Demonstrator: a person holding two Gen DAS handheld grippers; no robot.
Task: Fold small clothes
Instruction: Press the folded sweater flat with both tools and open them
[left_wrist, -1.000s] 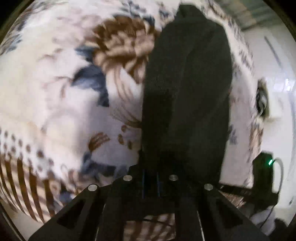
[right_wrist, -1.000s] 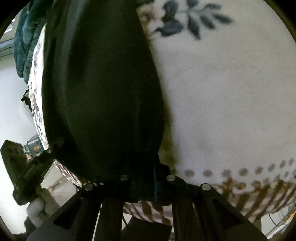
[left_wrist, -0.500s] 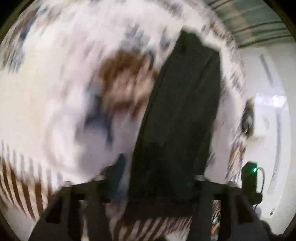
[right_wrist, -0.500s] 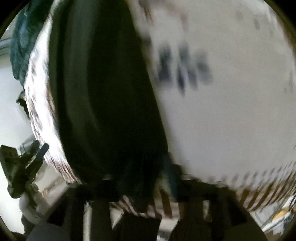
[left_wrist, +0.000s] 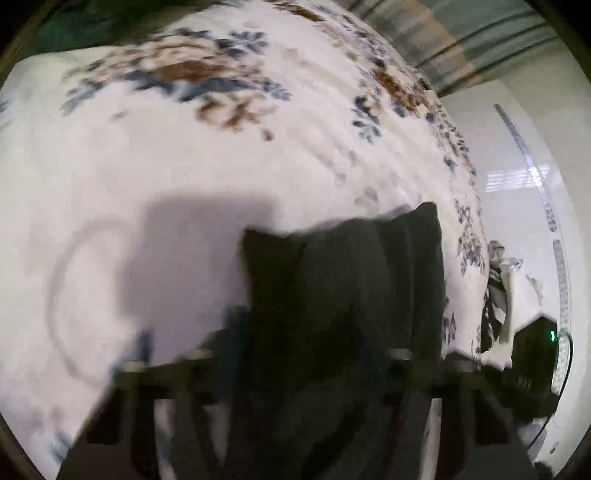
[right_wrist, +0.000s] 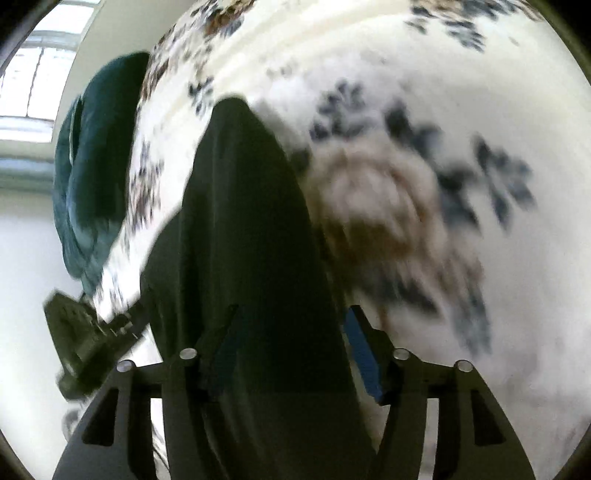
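Currently dark garment (right_wrist: 251, 236) runs lengthwise straight ahead between right claw (right_wrist: 291, 332) jaws, spread and opening; left claw (left_wrist: 295, 354) closing on its corner.

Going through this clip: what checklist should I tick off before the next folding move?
1. Dark garment runs between both pairs of tongs, over the floral blanket: ok.
2. Right tongs are opening, with cloth between them and the right pad clear of it: ok.
3. Left tongs are closing around the garment; firm grip: cannot tell, too blurred.
4. Garment smooth, without bunching: cannot tell.
5. Teal fabric at the blanket's edge, apart from the garment: ok.
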